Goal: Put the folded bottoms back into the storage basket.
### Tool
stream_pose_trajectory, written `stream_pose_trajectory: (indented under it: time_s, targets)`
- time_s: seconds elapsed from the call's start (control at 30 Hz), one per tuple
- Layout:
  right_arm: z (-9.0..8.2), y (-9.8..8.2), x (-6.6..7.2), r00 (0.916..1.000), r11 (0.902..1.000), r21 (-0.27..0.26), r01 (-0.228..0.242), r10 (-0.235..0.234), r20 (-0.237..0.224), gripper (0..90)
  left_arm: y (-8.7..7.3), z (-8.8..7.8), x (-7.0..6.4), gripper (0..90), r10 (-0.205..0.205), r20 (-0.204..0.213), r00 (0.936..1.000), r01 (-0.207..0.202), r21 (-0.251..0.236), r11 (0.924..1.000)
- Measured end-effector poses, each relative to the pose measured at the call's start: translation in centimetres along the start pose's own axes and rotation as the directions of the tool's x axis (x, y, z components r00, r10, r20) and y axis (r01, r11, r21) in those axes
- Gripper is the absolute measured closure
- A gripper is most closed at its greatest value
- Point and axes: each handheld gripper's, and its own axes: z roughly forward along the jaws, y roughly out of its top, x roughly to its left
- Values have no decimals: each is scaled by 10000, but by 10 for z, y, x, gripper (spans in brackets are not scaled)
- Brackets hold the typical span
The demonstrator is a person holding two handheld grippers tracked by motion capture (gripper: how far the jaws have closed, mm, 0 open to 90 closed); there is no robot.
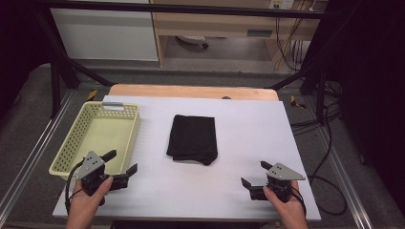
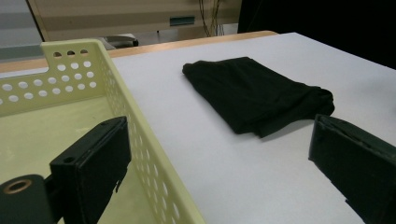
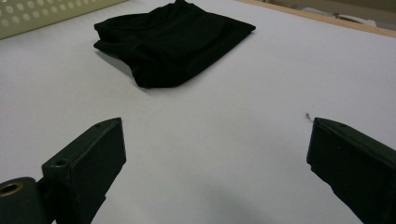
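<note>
A folded black cloth (image 1: 192,139) lies in the middle of the white table top (image 1: 239,124). A pale yellow perforated basket (image 1: 71,143) sits empty at the left. My left gripper (image 1: 121,162) hovers open at the basket's near right corner, one jaw over the basket, one over the table. My right gripper (image 1: 254,174) is open near the front right, pointing toward the cloth. In the left gripper view the cloth (image 2: 254,93) lies ahead to the right of the basket (image 2: 135,135). The right gripper view has the cloth (image 3: 170,39) at upper left, well beyond the jaws.
A wooden strip (image 1: 191,90) borders the table's far edge. Black frame bars (image 1: 62,62) and cables (image 1: 325,119) flank the table. A wooden cabinet (image 1: 215,24) stands behind. White surface lies between both grippers and around the cloth.
</note>
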Motion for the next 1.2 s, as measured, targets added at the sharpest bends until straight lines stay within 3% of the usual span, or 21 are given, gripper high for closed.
stream_pose_trajectory:
  time_s: [0.57, 0.73, 1.2]
  targets:
    - [2, 1, 2, 9995, 9988, 377, -308, 308, 5, 33, 1, 1, -3, 60, 56, 7, 10000, -56, -47, 10000]
    - [2, 3, 6, 9983, 9978, 363, -560, 565, -112, 30, 1, 1, -2, 60, 12, -15, 10000, -12, -52, 10000]
    - [17, 12, 23, 9977, 9969, 541, -570, 588, -323, 35, 0, 2, -2, 60, 35, 17, 10000, -35, 40, 10000]
